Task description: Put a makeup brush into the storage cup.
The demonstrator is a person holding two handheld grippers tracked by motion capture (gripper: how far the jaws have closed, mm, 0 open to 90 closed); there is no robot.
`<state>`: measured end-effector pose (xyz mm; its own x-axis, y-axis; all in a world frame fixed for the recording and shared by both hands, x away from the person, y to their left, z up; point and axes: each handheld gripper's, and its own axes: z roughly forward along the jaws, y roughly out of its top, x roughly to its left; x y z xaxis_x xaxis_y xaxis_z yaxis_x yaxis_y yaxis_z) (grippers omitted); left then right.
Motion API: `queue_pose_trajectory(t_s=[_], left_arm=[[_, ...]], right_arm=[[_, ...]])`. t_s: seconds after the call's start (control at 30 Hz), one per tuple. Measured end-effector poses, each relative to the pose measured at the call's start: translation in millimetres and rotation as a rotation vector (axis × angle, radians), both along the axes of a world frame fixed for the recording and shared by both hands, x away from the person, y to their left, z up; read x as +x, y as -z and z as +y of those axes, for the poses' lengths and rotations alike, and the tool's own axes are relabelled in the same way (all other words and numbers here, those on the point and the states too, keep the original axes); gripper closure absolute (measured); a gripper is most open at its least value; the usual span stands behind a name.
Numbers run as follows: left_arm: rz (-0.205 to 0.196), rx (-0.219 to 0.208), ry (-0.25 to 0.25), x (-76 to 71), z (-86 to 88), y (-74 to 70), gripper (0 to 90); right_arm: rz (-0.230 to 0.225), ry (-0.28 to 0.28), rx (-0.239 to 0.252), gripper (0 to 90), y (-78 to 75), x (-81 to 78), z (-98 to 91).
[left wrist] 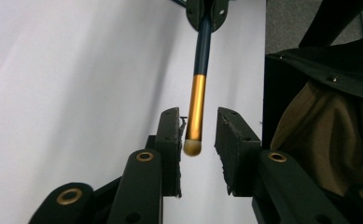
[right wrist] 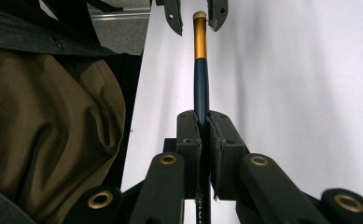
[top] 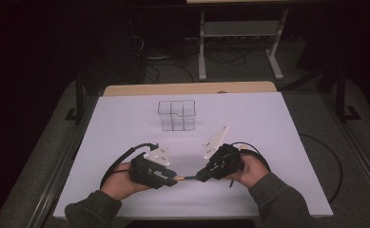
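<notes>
A slim stick (top: 188, 177) with a dark blue shaft and a gold end hangs level over the white table (top: 268, 142), between my two grippers. My right gripper (top: 202, 175) is shut on the blue shaft; in the right gripper view its pads (right wrist: 203, 126) clamp the stick (right wrist: 200, 79). My left gripper (top: 173, 175) faces it. Its jaws (left wrist: 198, 135) stand apart around the stick's gold tip (left wrist: 197, 112), which lies close to one pad, with a clear gap to the other. The left gripper (right wrist: 194, 16) also shows far off in the right gripper view.
A clear plastic box (top: 176, 115) with inner dividers stands at the table's middle back. Olive sleeves (top: 277, 194) come in from the near edge. Cables (top: 121, 164) trail from both grippers. A metal frame (top: 239, 33) stands on the floor behind the table.
</notes>
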<state>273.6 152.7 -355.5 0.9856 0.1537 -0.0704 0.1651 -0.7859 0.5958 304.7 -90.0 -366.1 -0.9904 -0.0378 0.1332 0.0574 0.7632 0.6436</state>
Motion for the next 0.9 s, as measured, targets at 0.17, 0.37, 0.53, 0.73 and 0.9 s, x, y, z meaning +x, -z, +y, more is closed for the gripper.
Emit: queue_pose_trajectory(t_s=[0.17, 0.37, 0.53, 0.73, 0.9], left_arm=[[0.011, -0.013, -0.007, 1.5, -0.3, 2.8, 70.4], [0.009, -0.001, 0.004, 1.6, -3.0, 4.1, 79.2], [0.009, 0.011, 0.019, 1.9, -4.6, 4.9, 81.3], [0.003, 0.032, 0.046, -0.4, -6.9, 4.2, 82.9], [-0.014, 0.049, 0.063, -1.9, -8.2, 3.5, 83.3]], right_arm=[[0.002, 0.001, 0.008, 82.6, 0.2, -0.5, -1.2], [-0.002, 0.001, 0.007, 82.6, 1.6, -1.3, -1.6], [-0.012, -0.003, 0.008, 82.6, 3.3, -1.7, -2.1], [-0.012, -0.022, 0.009, 82.6, 5.0, -2.2, -1.4], [-0.009, -0.027, -0.001, 82.6, 5.2, -4.0, -0.4]])
